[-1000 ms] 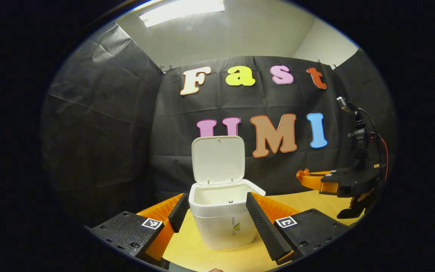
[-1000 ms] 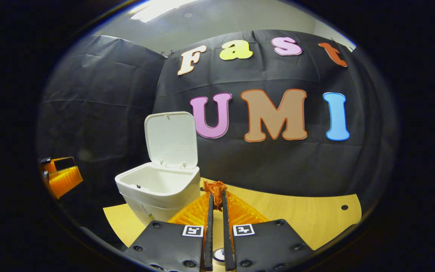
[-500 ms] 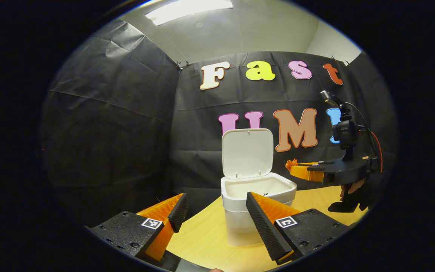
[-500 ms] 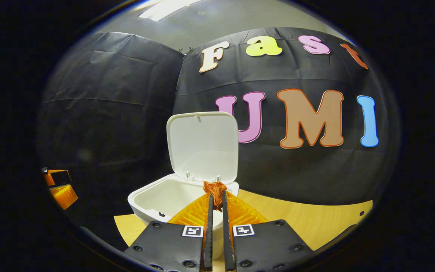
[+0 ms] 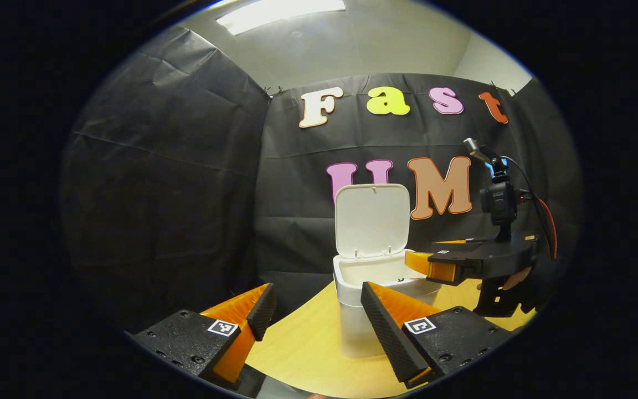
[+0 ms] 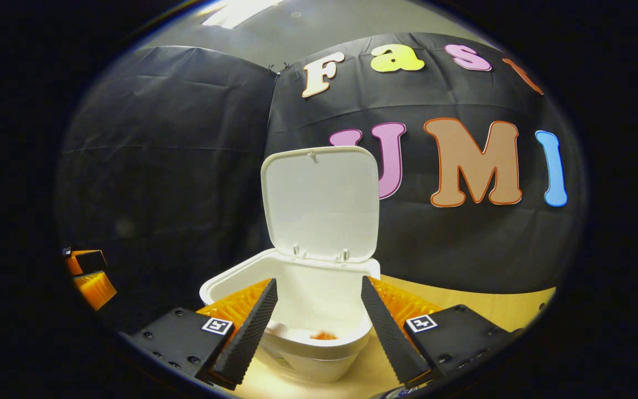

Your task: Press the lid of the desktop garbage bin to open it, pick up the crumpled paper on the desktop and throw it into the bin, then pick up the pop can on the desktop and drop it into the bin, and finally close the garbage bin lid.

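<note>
The right gripper (image 6: 319, 310) hangs open over the bin (image 6: 225, 285), paper (image 6: 323, 335) inside; the left gripper (image 5: 319, 310), open too, should wait beside the bin.

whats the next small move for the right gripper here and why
Probably lift the right gripper up and back from the bin. Its fingers stand open over the opening, the orange crumpled paper lies inside, and the lid stands upright. The can comes next.

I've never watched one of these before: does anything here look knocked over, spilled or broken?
Nothing stands out. The bin stands upright on the table, its lid raised, with an orange scrap lying inside.
</note>
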Demonstrator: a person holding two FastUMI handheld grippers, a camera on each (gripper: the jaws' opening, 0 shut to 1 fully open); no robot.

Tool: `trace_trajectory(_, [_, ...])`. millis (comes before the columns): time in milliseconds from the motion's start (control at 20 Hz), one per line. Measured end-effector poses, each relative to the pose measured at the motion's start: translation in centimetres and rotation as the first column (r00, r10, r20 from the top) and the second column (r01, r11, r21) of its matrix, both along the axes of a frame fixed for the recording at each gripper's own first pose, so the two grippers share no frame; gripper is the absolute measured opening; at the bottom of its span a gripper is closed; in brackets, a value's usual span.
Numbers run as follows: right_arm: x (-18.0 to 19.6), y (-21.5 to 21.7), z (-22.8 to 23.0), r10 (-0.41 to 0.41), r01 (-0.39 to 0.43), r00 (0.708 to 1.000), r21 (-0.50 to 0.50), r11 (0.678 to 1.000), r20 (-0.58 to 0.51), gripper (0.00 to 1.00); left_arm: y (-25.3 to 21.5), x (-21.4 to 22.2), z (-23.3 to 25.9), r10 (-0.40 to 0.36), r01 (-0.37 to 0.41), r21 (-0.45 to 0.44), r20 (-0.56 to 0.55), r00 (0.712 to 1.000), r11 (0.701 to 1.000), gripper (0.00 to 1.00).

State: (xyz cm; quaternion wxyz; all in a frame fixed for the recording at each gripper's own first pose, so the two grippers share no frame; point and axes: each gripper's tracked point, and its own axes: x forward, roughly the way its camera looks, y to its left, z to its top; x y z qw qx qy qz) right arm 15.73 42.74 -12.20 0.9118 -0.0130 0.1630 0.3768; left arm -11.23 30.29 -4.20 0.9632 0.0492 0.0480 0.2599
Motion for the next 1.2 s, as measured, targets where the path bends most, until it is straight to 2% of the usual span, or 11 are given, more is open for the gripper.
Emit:
trace_trajectory(200, [-0.2,-3.4,2.7,-0.054,0.052,0.996,0.021,0.998,0.073,0.97,-1.9,1.7,0.6,-0.051,0.051,0.011,0.021,0.998,0.999,0.92])
trace_trajectory(250, [-0.3,-4.4,3.2,-0.065,0.063,0.995,0.029,0.998,0.080,0.97,-2.6,2.4,0.8,-0.069,0.069,0.015,0.027,0.997,0.998,0.95])
trace_trajectory(450, [-1.0,-9.1,5.0,-0.144,0.139,0.984,0.058,0.989,0.106,0.97,-5.3,4.3,1.1,-0.138,0.137,0.012,0.036,0.990,0.990,0.95])
trace_trajectory(500, [-0.7,-10.4,5.5,-0.166,0.160,0.979,0.058,0.985,0.115,0.97,-6.1,4.8,1.2,-0.155,0.155,0.013,0.038,0.987,0.988,0.92])
trace_trajectory(600, [-0.2,-13.2,6.2,-0.214,0.208,0.968,0.055,0.977,0.130,0.97,-7.5,5.8,1.2,-0.192,0.192,0.011,0.040,0.981,0.981,0.92])
trace_trajectory(650, [-0.1,-14.8,6.2,-0.237,0.232,0.963,0.052,0.971,0.132,0.96,-8.4,6.5,1.3,-0.214,0.214,0.008,0.043,0.976,0.977,0.96])
trace_trajectory(750, [0.0,-17.7,6.4,-0.283,0.279,0.950,0.049,0.959,0.131,0.96,-9.9,7.6,1.4,-0.252,0.252,0.003,0.048,0.967,0.968,0.93])
trace_trajectory(850, [0.0,-20.6,6.5,-0.329,0.326,0.935,0.044,0.944,0.133,0.97,-11.7,8.7,1.8,-0.291,0.291,0.006,0.056,0.955,0.957,0.96])
trace_trajectory(1000, [-0.1,-24.4,6.8,-0.387,0.386,0.912,0.031,0.922,0.138,0.97,-13.9,10.2,1.8,-0.341,0.341,0.007,0.061,0.938,0.940,0.92])
trace_trajectory(1100, [-0.2,-26.8,6.7,-0.423,0.424,0.896,0.022,0.906,0.139,0.97,-15.5,11.1,1.7,-0.371,0.372,-0.001,0.063,0.926,0.928,0.96])
trace_trajectory(1200, [-0.6,-29.1,6.6,-0.455,0.457,0.880,0.015,0.889,0.137,0.97,-17.1,11.8,1.5,-0.402,0.403,-0.008,0.064,0.913,0.915,0.93])
